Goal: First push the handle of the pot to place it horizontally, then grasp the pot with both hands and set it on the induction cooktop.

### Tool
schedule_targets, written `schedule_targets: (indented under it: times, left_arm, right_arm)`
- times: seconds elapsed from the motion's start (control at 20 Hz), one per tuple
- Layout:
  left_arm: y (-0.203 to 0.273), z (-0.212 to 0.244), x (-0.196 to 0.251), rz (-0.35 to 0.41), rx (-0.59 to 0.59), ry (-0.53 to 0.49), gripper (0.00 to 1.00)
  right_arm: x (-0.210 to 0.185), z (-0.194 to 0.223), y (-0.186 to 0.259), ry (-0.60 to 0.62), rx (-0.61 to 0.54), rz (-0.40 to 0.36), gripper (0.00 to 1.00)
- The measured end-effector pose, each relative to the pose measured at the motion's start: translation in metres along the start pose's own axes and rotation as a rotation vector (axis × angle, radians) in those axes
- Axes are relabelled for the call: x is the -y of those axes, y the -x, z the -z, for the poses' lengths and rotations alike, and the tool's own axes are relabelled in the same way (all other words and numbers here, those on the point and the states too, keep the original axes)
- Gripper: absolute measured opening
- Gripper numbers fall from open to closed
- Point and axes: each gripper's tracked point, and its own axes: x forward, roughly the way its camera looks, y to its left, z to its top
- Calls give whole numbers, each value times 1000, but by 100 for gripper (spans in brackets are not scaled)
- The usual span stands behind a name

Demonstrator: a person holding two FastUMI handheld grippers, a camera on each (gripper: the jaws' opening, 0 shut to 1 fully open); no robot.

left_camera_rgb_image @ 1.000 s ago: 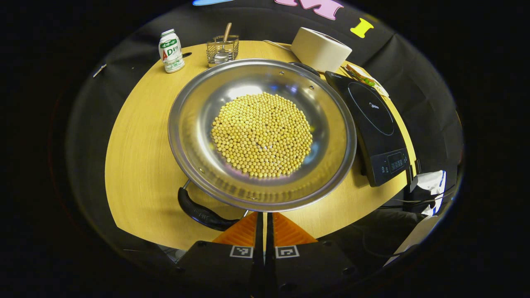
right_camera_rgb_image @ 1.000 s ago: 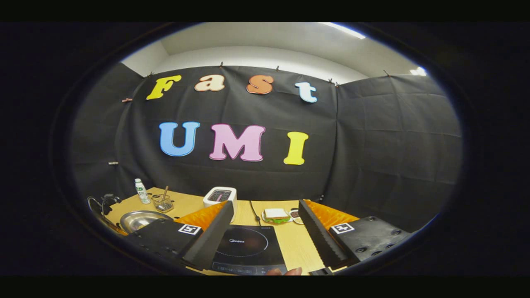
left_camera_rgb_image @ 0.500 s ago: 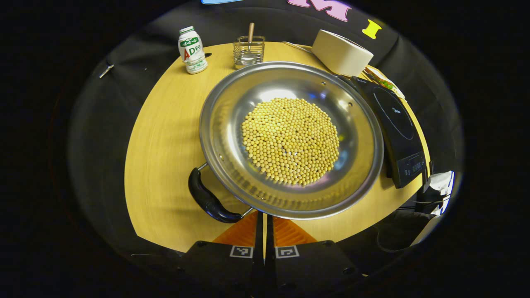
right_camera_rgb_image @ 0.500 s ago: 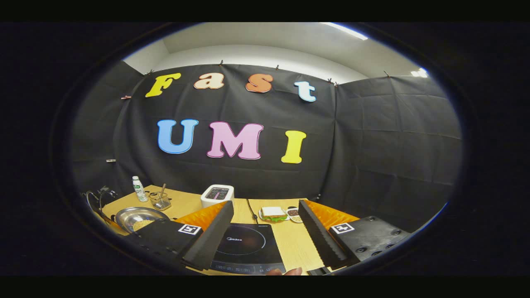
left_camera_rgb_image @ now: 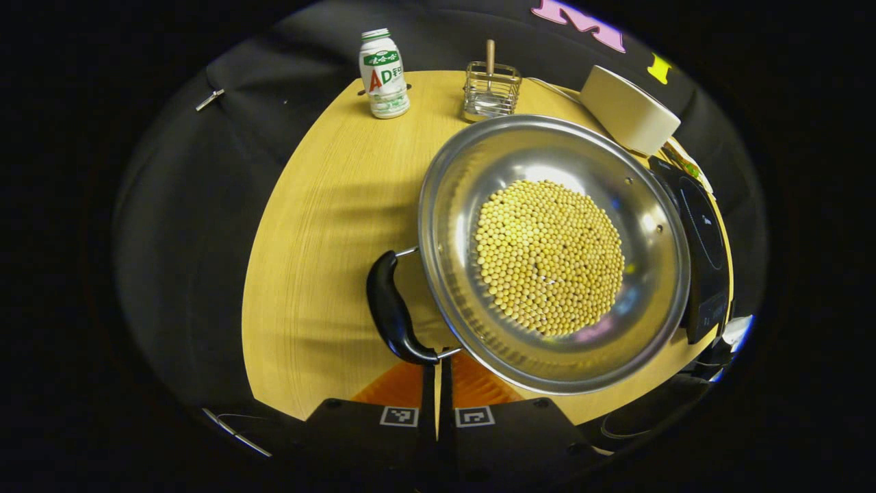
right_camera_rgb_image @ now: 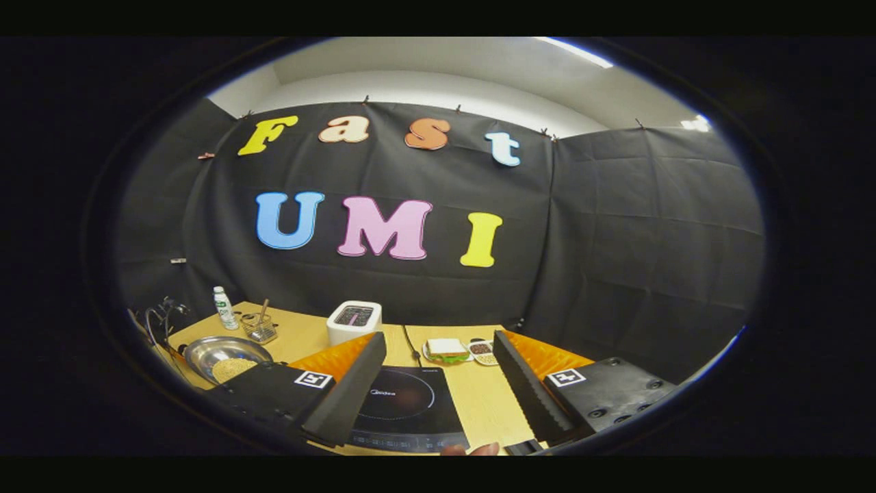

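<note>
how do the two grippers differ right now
The left gripper has its fingers closed together, tips by the pot handle; the right gripper is spread wide. The left sits low beside the pot; the right frames the induction cooktop. Both have orange fingers.

A recording booth staged as a kitchen: black cloth walls enclose a wooden surface bearing an induction cooktop, toaster and sandwich plate.
</note>
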Motion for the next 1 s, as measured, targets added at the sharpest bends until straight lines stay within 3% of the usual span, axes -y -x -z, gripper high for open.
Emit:
schedule_targets:
  times: [0.4, 0.6, 1.0]
  left_arm:
    - [-15, -44, -30, -81, 66, -19, 5]
    - [-20, -64, -33, -115, 106, -81, 5]
    - [-22, -81, -17, -118, 162, -112, 5]
  right_arm:
    - [1, 12, -12, 39, -49, 2, 98]
    - [-6, 19, -18, 60, -72, -12, 98]
    - [-18, 27, -22, 80, -99, -57, 98]
